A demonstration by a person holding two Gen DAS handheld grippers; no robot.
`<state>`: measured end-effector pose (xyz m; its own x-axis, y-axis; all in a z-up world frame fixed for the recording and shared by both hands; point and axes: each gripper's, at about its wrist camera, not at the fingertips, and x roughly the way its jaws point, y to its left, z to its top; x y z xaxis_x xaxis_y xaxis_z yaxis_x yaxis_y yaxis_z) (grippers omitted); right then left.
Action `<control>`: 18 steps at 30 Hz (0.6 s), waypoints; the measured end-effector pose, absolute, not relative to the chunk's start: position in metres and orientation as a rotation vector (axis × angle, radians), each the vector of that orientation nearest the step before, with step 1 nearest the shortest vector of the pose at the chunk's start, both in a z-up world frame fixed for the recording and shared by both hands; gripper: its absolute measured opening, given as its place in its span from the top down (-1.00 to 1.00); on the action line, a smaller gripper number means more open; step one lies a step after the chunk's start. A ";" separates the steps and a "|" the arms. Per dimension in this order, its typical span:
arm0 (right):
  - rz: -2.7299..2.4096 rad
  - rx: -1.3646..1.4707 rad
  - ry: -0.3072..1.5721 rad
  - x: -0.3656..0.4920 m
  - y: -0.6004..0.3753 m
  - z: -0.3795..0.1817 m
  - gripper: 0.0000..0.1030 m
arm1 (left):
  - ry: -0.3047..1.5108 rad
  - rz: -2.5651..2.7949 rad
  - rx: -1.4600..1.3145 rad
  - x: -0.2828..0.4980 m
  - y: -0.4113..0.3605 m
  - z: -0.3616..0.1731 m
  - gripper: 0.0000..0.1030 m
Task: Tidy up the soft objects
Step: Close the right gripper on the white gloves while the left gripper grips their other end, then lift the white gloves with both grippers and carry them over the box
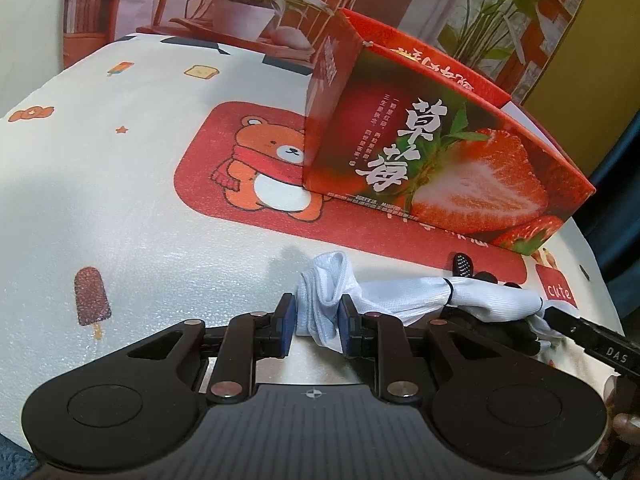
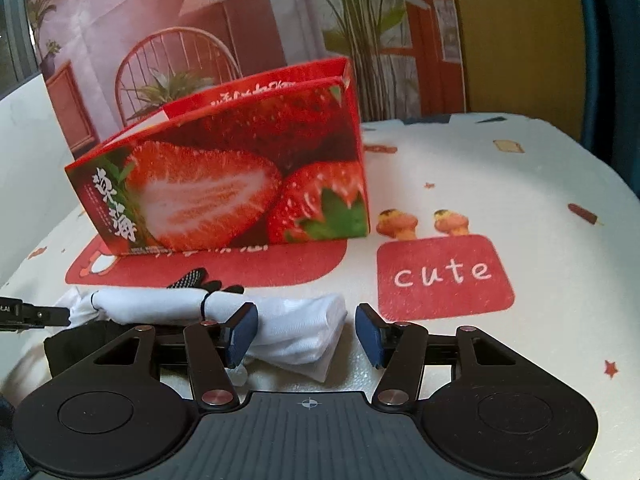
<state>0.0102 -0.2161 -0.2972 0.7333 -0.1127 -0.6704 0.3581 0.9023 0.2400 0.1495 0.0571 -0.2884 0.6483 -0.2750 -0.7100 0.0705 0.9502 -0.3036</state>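
My left tongs (image 1: 317,322) sit low in the middle of their picture, and their blue pads (image 1: 289,314) are squeezed narrow on one bunched end of the white cloth (image 1: 404,294). So that end is held tight.

My right tongs (image 2: 306,334) are also low in the middle of their picture. They stand about half wide, and they hold nothing. The other folded end of the white cloth (image 2: 304,334) lies between their pads, but only the left pad is close to it. The right pad (image 2: 370,334) stands clear of it with a gap.

The cloth is a long roll with a thin black band (image 2: 206,302) around it. It lies across the bottom middle of both pictures, on the white table cover (image 2: 500,184) with little bears and ice pops printed on it. A black glove (image 2: 200,280) with white dots peeks out just behind the roll.

Above the cloth, in the middle of each picture, stands the red strawberry box (image 2: 224,184). Its top looks open.

I think I am at the picking-up step. One end is caught and the other is not. Next I should close the right tongs on the folded end, then lift both ends together, evenly, so the soft roll does not sag or slip, and carry it up over the box wall.
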 end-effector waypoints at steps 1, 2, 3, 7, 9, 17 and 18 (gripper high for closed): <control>-0.262 0.373 0.708 0.010 -0.215 -0.298 0.00 | 0.845 -0.204 -0.261 0.150 0.057 -0.288 0.45; -0.257 0.380 0.714 0.011 -0.216 -0.300 0.00 | 0.844 -0.209 -0.265 0.150 0.057 -0.288 0.40; -0.255 0.389 0.719 0.012 -0.216 -0.302 0.00 | 0.843 -0.217 -0.273 0.149 0.057 -0.288 0.35; -0.250 0.412 0.712 0.010 -0.218 -0.303 -0.01 | 0.842 -0.238 -0.295 0.149 0.057 -0.289 0.24; -0.247 0.415 0.711 0.010 -0.218 -0.302 0.00 | 0.841 -0.246 -0.299 0.149 0.056 -0.289 0.20; -0.240 0.422 0.709 0.010 -0.218 -0.303 0.10 | 0.835 -0.262 -0.295 0.149 0.054 -0.290 0.13; -0.239 0.423 0.709 0.010 -0.218 -0.303 0.12 | 0.833 -0.263 -0.292 0.149 0.053 -0.290 0.15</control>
